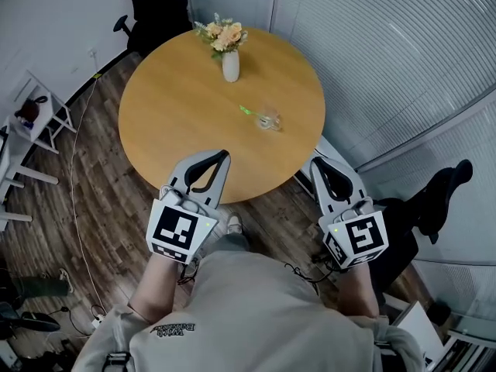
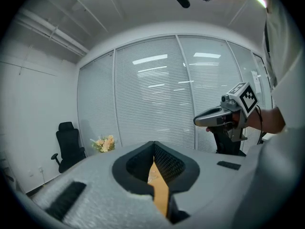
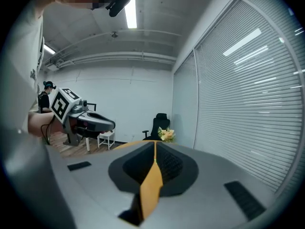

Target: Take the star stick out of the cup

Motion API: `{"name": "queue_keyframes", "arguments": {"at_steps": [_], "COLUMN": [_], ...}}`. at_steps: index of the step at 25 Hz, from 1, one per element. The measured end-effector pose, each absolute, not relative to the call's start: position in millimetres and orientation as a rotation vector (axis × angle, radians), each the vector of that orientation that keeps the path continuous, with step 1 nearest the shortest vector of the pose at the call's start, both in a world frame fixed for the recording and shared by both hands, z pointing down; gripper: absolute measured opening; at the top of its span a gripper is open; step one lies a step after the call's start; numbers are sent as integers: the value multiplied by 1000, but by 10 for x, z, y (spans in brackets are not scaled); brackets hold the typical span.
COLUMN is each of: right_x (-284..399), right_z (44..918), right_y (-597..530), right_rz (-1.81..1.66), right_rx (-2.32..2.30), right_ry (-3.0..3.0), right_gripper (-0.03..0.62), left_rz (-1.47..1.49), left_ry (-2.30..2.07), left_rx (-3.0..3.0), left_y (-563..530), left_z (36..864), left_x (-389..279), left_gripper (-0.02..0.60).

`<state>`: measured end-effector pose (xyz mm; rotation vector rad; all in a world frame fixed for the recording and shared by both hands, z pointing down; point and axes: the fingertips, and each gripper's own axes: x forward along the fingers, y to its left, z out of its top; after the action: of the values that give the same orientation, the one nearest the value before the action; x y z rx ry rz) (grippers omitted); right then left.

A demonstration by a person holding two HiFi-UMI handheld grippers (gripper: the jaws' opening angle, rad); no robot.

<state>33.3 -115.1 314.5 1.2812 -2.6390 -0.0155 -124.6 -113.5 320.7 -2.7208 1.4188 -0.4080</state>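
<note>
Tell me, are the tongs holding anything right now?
Nothing is held. The left tongs and the right tongs are both shut and empty; the star stick is in the cup on the table.

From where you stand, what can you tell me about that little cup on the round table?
The cup is small and see-through, glass or clear plastic by its look. It sits on the round wooden table, right of the middle, nearer the person than the white vase. A thin green stick pokes out of it, slanting left; its star is too small to see. Only table and stick touch it; the left gripper and right gripper hang short of it.
</note>
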Motion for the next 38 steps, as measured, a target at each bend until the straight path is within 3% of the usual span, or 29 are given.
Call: {"name": "queue_keyframes", "arguments": {"at_steps": [13, 25, 38], "right_x": [-82, 26, 146], "right_z": [3065, 3199, 3369], "right_y": [-1967, -2218, -2547], "right_rz": [-36, 26, 98], "right_rx": [1402, 1407, 1348], "right_ry": [-2560, -2525, -2581], "right_gripper": [35, 35, 35], "left_rz": [-394, -347, -578], "left_ry": [1249, 1253, 1200], "left_rx": [-2787, -2779, -2688], "left_y": [-2041, -2308, -2618], "left_z": [3228, 3254, 3425], "left_x": [-1561, -1523, -1363], "left_gripper": [21, 21, 23]}}
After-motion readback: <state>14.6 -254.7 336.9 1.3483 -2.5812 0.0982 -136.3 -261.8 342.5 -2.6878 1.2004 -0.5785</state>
